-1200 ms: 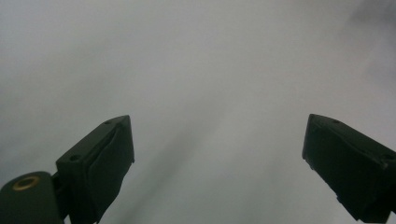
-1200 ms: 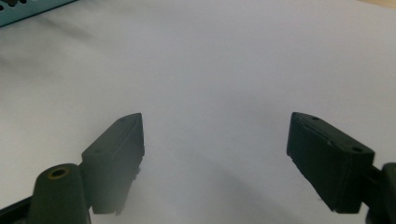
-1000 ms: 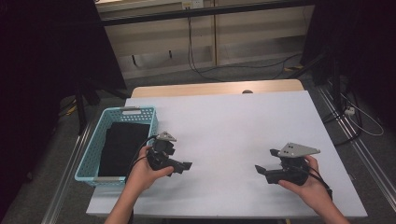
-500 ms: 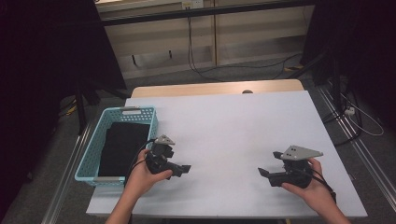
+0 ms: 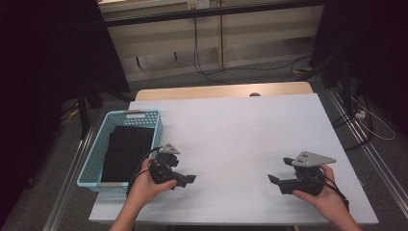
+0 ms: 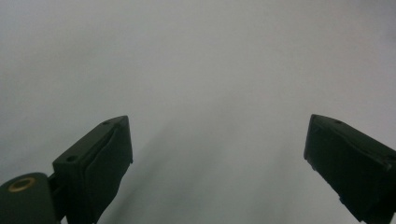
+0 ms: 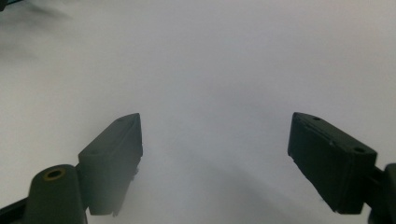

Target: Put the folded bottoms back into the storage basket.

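My left gripper [image 5: 191,178] rests low over the white table [image 5: 231,130] near its front left, just right of a turquoise basket [image 5: 91,161]. Its jaws point right and stand wide apart in the left gripper view, with bare table between them [image 6: 219,140]. My right gripper [image 5: 272,179] sits near the front right, pointing left toward the other one. In the right gripper view its jaws are spread wide too, nothing between them [image 7: 215,135]. A folded black cloth [image 5: 126,151] lies inside the basket.
The basket sits at the table's left edge. A wooden strip [image 5: 216,91] runs along the far edge. Cables [image 5: 365,118] trail on the floor to the right, and dark stands flank the table.
The right gripper has shifted slightly toward the right and nearer the front edge. The left gripper has stayed put.
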`<state>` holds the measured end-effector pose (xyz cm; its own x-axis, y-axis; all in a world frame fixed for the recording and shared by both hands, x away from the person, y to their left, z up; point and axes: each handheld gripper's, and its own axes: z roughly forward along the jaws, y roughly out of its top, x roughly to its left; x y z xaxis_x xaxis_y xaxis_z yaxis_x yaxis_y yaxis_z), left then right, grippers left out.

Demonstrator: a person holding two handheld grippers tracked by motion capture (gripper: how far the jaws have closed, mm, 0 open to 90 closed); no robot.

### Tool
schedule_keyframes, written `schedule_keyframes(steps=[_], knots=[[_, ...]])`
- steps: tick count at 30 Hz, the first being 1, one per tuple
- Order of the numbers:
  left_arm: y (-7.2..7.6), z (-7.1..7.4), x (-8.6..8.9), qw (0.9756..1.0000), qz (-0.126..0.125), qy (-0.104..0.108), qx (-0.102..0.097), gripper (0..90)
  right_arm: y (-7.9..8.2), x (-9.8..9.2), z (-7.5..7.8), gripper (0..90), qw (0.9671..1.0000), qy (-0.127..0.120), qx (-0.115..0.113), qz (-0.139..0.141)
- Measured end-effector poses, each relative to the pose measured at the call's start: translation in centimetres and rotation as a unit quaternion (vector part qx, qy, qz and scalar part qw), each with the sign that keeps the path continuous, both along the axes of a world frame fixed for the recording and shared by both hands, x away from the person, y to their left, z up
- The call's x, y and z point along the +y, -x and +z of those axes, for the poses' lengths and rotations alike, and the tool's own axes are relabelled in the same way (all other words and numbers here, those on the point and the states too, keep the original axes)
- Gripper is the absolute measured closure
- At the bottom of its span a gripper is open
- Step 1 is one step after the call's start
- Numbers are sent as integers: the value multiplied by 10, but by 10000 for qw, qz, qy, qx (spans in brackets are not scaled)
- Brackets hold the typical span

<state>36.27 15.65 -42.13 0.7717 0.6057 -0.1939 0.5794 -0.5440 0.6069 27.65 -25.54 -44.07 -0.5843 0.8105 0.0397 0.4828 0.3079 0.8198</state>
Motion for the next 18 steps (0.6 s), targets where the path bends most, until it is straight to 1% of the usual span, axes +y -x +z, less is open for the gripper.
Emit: schedule_keyframes(steps=[5,7,10,12,18], knots=[[2,-2,2,10000,-15,-13,-42,75,2,-2,-1,175,10000,-14,9,-23],[2,-3,3,10000,-4,37,-18,75,2,-3,-1,175,10000,-15,6,-20],[3,-5,4,10000,-12,39,-28,75,3,-3,-2,175,10000,-16,12,-32],[4,-5,5,10000,-20,43,7,74,4,-3,-3,175,10000,-12,25,-32],[8,-5,4,9999,-127,54,-30,73,6,-5,-2,175,10000,-33,5,-55]])
